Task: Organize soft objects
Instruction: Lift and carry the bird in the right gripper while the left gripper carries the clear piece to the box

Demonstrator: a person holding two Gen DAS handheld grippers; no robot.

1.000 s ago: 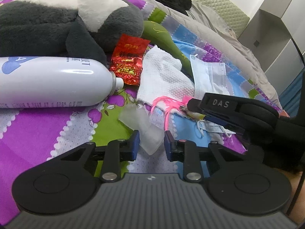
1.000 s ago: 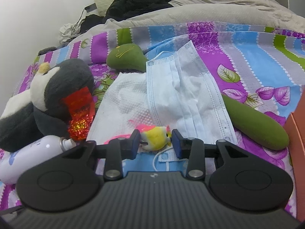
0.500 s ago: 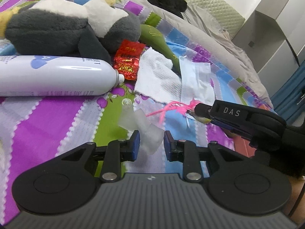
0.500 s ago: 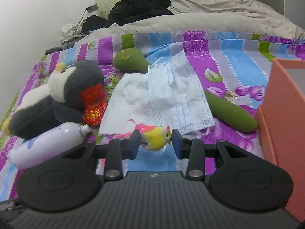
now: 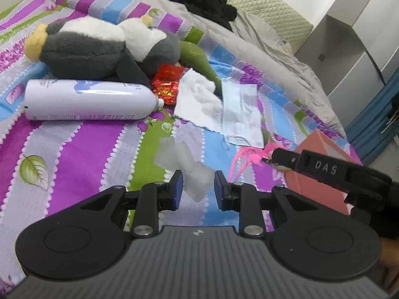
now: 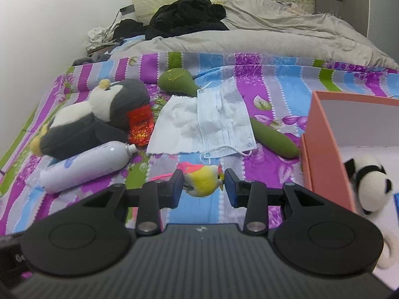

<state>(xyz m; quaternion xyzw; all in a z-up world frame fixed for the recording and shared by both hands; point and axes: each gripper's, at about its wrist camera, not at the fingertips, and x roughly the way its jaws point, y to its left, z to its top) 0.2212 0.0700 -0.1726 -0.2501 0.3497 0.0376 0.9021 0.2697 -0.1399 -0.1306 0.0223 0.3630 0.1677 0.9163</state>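
Lift is what has changed: we now carry the yellow bird toy clamped between the right gripper jaws, the pink box newly beside them, while the left gripper jaws pinch a translucent soft piece above the bed.

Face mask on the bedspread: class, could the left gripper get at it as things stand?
Probably not yet. The left gripper is shut on a translucent soft piece, so its jaws are occupied, though nothing lies on top of the face mask ahead.
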